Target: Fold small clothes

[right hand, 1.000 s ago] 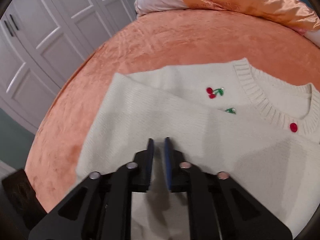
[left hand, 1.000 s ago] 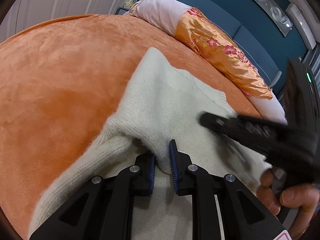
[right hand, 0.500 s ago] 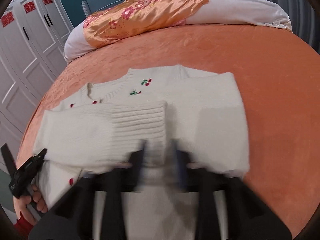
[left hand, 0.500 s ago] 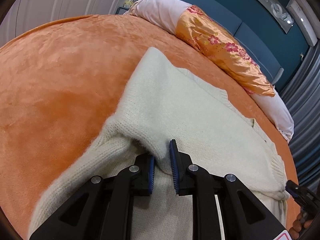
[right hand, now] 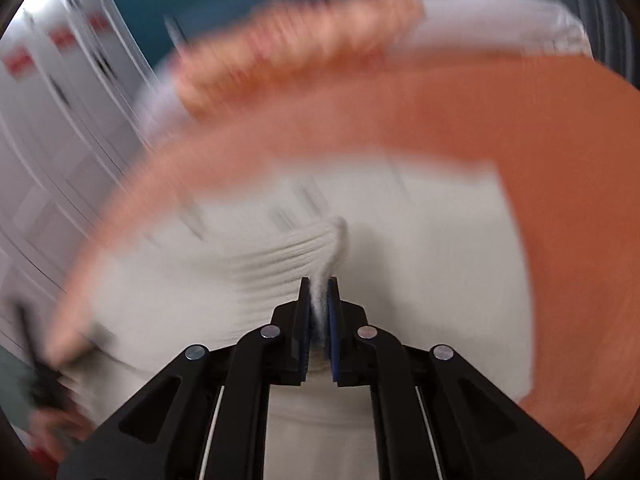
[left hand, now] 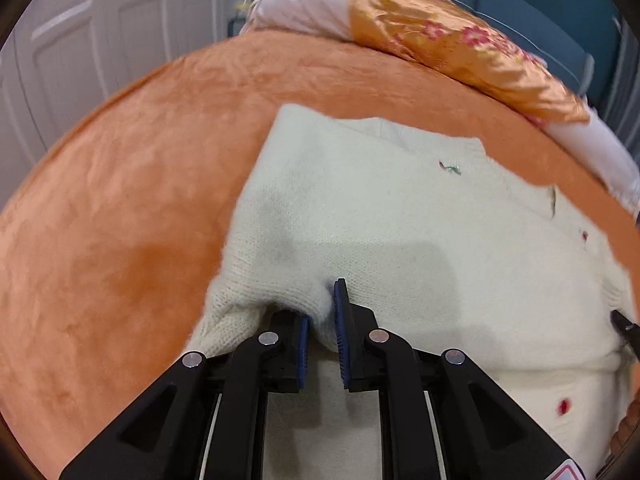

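Note:
A small cream knit cardigan [left hand: 400,232] with red buttons and cherry embroidery lies on the orange bedspread [left hand: 120,208]. My left gripper [left hand: 321,320] pinches a fold at the cardigan's lower left edge, its jaws closing tighter on the knit. In the blurred right wrist view, my right gripper [right hand: 319,304] has its jaws closing on the ribbed cuff [right hand: 304,248] of a sleeve folded across the cardigan [right hand: 432,264], with the knit squeezed between the blue pads. The tip of the right gripper shows at the right edge of the left wrist view.
An orange floral satin pillow [left hand: 460,52] and a white pillow [left hand: 312,4] lie at the head of the bed. White wardrobe doors [left hand: 80,40] stand on the left, and a teal headboard [left hand: 540,8] is behind. The orange bedspread [right hand: 560,160] extends right of the cardigan.
My right gripper swept across the cardigan to the sleeve cuff, opened, then closed on it. My left gripper kept its pinch and shifted and rolled a little, lifting the edge.

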The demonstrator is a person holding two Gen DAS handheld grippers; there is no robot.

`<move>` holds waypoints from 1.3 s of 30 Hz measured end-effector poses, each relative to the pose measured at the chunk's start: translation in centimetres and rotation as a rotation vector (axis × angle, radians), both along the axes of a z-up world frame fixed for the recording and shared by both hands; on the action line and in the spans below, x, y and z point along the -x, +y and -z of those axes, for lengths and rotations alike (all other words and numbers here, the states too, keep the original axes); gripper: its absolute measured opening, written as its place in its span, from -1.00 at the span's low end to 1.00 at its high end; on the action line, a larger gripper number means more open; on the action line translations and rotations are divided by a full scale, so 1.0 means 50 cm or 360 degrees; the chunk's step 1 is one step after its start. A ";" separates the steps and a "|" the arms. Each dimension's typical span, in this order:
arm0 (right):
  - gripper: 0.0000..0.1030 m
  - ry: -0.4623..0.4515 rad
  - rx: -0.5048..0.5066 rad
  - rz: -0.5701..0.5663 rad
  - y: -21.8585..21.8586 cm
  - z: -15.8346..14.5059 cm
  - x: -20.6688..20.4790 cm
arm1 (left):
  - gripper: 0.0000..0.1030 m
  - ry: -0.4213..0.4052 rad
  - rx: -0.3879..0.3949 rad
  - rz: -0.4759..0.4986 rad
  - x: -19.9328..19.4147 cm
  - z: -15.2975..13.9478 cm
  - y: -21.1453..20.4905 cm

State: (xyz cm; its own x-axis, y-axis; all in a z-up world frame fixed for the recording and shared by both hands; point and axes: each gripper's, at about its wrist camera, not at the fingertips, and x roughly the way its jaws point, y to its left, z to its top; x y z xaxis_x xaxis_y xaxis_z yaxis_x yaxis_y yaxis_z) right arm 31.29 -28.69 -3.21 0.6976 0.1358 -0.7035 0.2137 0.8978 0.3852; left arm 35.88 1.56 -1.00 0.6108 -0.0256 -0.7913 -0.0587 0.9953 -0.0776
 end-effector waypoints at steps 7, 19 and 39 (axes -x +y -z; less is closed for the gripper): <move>-0.87 -0.0031 0.0035 0.0028 0.016 0.005 0.014 | -0.69 -0.0066 -0.0150 0.0013 0.014 0.009 -0.018; -0.80 -0.0258 0.0189 0.0005 0.115 -0.097 0.070 | -0.69 -0.0132 -0.0433 0.0005 0.021 0.021 -0.066; -0.85 -0.0115 0.0105 0.0085 0.100 -0.009 0.037 | -0.67 -0.0141 -0.0482 0.0002 0.018 0.026 -0.071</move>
